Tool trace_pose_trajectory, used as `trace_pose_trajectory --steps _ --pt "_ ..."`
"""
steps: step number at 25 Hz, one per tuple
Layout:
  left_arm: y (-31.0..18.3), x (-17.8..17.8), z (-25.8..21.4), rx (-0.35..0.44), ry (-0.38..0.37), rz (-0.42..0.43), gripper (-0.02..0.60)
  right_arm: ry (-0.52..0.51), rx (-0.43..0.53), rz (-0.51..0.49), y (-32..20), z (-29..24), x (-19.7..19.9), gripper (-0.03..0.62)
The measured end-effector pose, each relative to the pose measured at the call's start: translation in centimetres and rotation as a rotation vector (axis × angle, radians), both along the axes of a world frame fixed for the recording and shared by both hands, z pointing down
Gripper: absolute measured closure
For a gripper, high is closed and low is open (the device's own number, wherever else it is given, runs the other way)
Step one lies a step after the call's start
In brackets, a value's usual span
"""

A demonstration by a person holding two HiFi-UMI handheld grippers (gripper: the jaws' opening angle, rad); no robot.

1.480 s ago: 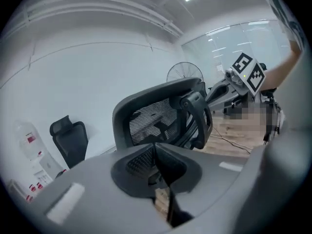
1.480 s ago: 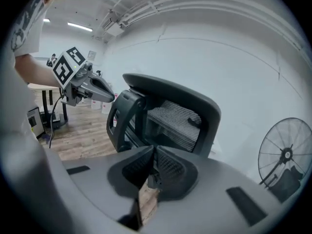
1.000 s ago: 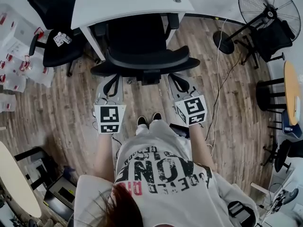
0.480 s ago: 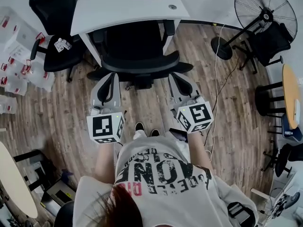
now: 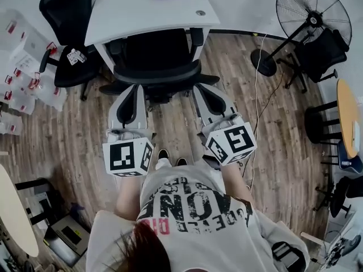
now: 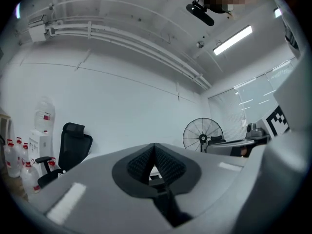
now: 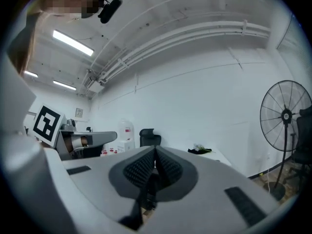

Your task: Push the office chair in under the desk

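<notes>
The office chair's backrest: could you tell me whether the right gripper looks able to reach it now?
Probably yes: the right gripper, shut, points toward the backrest with nothing visible between them.

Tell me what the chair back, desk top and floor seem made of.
Chair back: matte black, probably a plastic frame with fabric or mesh; weave not readable.
Desk top: smooth plain white, likely laminate.
Floor: brown planks with grain and seams; wood or wood-look vinyl, can't tell.
</notes>
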State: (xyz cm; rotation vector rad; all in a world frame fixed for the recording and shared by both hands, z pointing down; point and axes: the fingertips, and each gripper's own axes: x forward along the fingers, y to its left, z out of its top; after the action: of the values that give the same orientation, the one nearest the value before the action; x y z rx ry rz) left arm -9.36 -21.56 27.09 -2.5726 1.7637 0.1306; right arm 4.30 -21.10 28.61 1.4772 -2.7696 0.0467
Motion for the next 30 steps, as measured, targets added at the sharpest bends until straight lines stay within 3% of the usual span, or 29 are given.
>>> trace_pose_trajectory --steps 7,16,30 --pt "3.6 2.9 -2.6 0.050 -0.023 -0.017 0.571 0.014 0.053 -0.061 4.0 -2.6 0.2 0.579" --pt "6.8 4.4 -2.3 0.023 0.022 -0.005 0.571 -0.033 0.084 -0.106 7.9 -4.4 0.1 0.580" --pt "9.5 4.7 -1.2 0.017 -0.045 -0.007 0.571 -0.005 0.073 -0.152 10.3 -4.2 -1.9 0.580"
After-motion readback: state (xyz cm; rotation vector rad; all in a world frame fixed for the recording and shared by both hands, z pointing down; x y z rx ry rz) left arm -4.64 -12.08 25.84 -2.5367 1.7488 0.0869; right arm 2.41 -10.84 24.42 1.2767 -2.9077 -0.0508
